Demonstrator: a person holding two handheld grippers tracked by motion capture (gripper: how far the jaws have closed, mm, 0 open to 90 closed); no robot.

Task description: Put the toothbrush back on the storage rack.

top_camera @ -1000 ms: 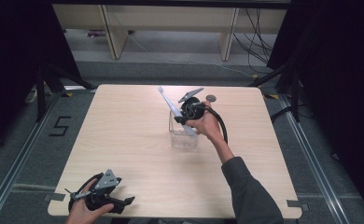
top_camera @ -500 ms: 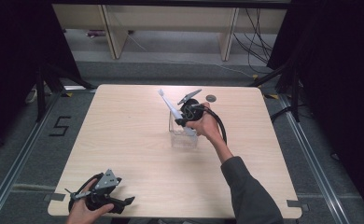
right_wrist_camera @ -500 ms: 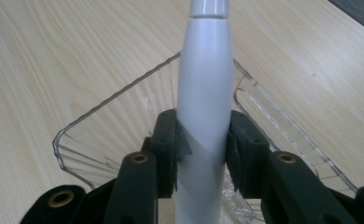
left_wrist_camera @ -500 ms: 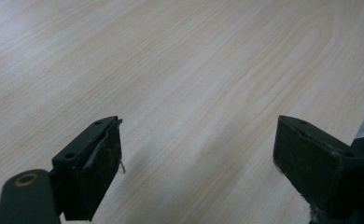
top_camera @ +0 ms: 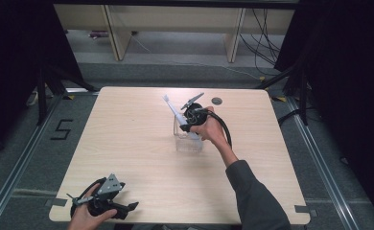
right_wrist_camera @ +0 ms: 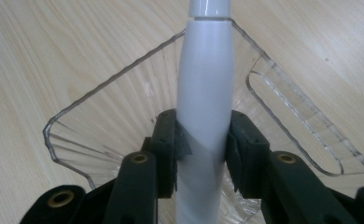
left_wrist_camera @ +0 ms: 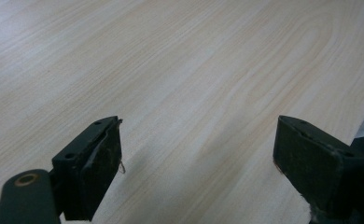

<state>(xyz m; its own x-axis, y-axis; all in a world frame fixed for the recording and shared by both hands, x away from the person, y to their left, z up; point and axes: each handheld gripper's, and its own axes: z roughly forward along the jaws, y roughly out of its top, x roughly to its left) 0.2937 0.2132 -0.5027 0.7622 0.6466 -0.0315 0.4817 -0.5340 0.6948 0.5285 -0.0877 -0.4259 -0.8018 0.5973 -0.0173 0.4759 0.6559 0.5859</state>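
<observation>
Right now the right gripper (top_camera: 189,115) is clamped on a white plastic electric-toothbrush-shaped handle (top_camera: 178,115), fingers (right_wrist_camera: 167,144) closed on its barrel. High view: handle tilts up and away from the clear plastic box-shaped holder (top_camera: 189,140), lower end down inside it, thin tip poking past the holder toward the bench's far edge. Right gripper view adds what the high view can't resolve: both pads press flat on the white barrel (right_wrist_camera: 203,116), a seam ring near the top of it, and the clear holder (right_wrist_camera: 101,121) has ribbed walls and a separate narrow compartment (right_wrist_camera: 301,116) beside the one the handle sits in.

Left gripper (top_camera: 103,203) sits well apart from the holder, at the near left corner of the pale wood-grain bench (top_camera: 127,139), held in the left hand (top_camera: 84,218). Left gripper view: fingers (left_wrist_camera: 98,168) spread wide, nothing between them, bare bench (left_wrist_camera: 185,84) ahead.

Small dark round disc (top_camera: 217,100) lies just beyond the holder, near the far bench edge. Holder stands about mid-bench, slightly toward the far side; open bench all around it, widest between it and the left gripper.
</observation>
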